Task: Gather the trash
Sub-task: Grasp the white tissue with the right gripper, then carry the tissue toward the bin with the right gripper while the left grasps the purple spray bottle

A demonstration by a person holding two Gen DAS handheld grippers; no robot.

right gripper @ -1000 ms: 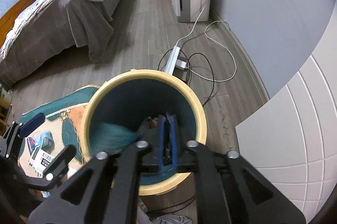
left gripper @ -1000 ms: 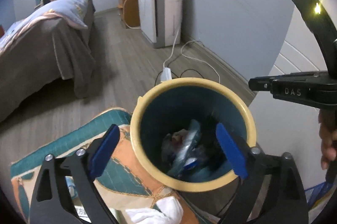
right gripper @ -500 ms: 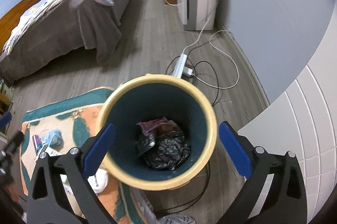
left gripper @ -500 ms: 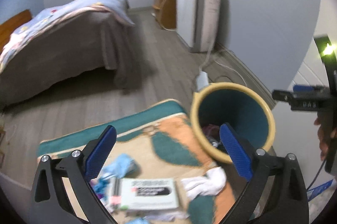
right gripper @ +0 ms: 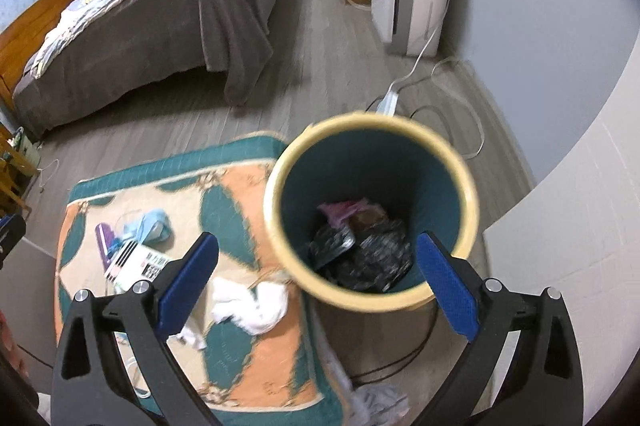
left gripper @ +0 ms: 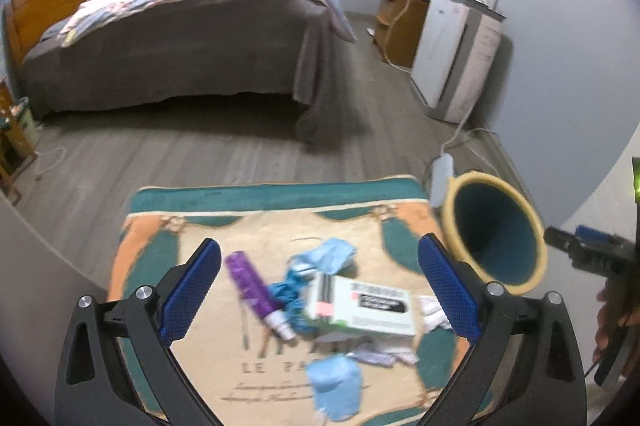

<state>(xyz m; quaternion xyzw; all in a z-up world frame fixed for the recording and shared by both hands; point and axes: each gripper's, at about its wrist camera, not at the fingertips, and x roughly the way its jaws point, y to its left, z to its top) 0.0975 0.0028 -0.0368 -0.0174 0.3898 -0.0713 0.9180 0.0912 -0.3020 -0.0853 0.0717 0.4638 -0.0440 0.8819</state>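
Left wrist view: the left gripper hangs over the rug, jaws spread wide and holding nothing. The trash lies straight ahead between its fingers: a purple tube, a blue mask, a box, white tissue and a blue wad nearest the camera. The tube's long axis runs roughly away from the camera, tilted left at the far end, so the jaws would close across it. The bin stands off the rug's right corner.

Right wrist view: the right gripper is also wide open and empty, poised above the bin, which already holds dark bags. The litter lies to its left, tissue closest. The left gripper looks better placed for the next pick.
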